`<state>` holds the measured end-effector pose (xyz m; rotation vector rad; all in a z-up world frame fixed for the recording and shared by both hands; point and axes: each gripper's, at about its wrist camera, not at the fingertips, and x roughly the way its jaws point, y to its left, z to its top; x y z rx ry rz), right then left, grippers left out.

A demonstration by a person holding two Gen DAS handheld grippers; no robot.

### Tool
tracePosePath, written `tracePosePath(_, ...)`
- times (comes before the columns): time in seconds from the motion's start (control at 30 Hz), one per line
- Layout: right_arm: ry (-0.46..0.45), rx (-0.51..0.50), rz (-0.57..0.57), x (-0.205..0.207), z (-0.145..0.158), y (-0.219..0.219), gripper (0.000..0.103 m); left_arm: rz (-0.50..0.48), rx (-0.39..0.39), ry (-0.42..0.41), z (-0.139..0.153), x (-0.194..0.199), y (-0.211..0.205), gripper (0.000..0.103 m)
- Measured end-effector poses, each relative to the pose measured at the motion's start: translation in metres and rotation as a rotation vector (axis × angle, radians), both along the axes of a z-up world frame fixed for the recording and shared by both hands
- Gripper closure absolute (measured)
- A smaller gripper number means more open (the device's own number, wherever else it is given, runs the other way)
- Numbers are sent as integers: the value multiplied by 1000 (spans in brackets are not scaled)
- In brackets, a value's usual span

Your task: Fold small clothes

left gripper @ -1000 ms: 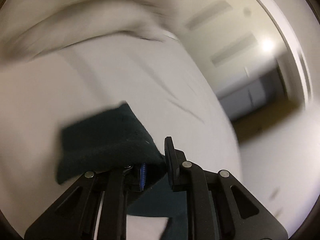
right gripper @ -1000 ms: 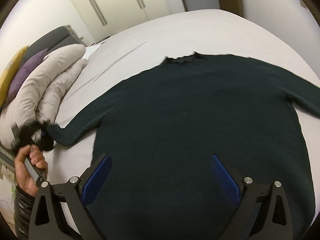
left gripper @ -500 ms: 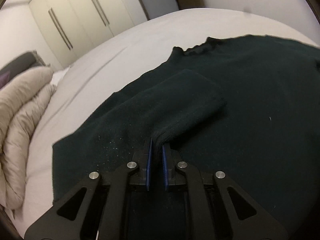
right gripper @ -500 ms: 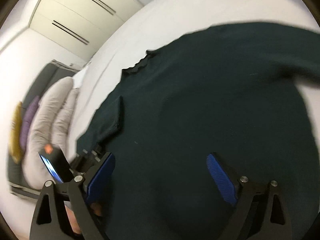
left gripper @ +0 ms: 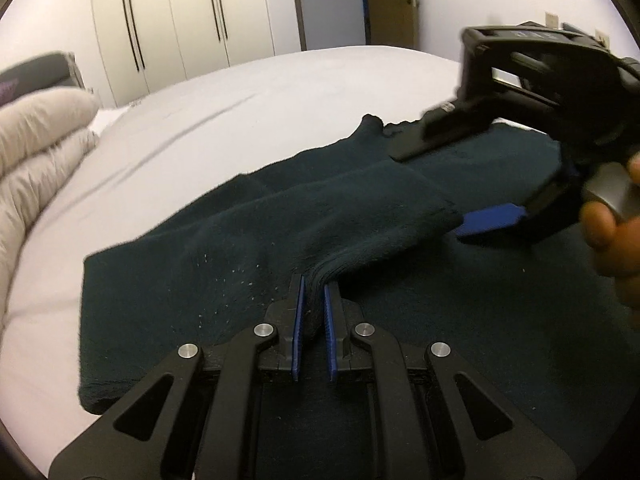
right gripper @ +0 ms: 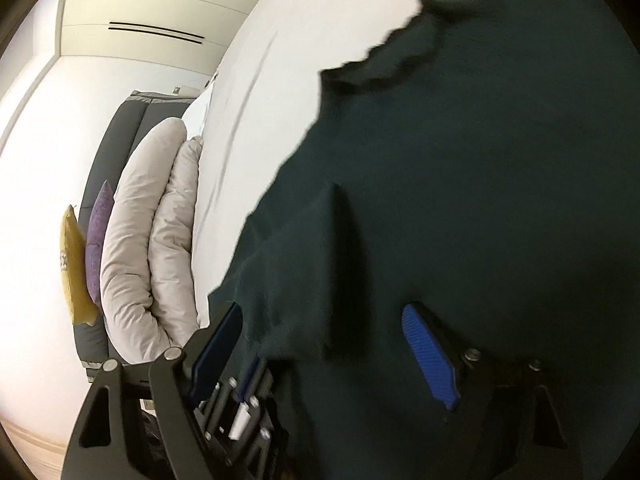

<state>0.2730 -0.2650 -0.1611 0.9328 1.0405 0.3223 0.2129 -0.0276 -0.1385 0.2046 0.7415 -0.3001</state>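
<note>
A dark green sweater (left gripper: 500, 320) lies flat on the white bed (left gripper: 240, 92). Its left sleeve (left gripper: 340, 216) is folded across the body. My left gripper (left gripper: 312, 292) is shut on the sleeve's cuff edge. My right gripper (left gripper: 472, 184) is open, low over the sweater just beyond the sleeve end, near the collar (left gripper: 384, 128). In the right wrist view the sweater (right gripper: 500, 200) fills the frame, the open right gripper (right gripper: 320, 340) straddles the folded sleeve (right gripper: 304, 264), and the left gripper (right gripper: 248, 392) shows at the bottom.
A folded beige duvet (left gripper: 36, 152) lies at the bed's left side, also in the right wrist view (right gripper: 152, 240), with purple and yellow cushions (right gripper: 84, 256) behind it. Wardrobe doors (left gripper: 180, 20) and a door stand behind the bed.
My left gripper has carried the sleeve from the side onto the sweater's body and still holds it. My right gripper has swung left and low toward the folded sleeve.
</note>
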Motion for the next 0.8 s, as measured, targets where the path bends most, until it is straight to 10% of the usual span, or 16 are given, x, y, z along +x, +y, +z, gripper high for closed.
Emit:
tracePosePath(0.23,5,-113,63,34,4,29,52,4,-41,13,7,0,12,94)
tracePosePath(0.3,1,-164,75,35,6,29,85,6,-46,15,7,3,13,94)
tracePosePath(0.37,1,-181,56,33,7,22,94,3,-54,11,8,3,13,94)
tracePosePath(0.57,-79,-240,-45,7,26,-19,94,-54,-122,-81,29,-19,13,94)
tracePosePath(0.8,-86,-259,-165,-25,32,-74,94,209,-283,-241,71,-16,92,94)
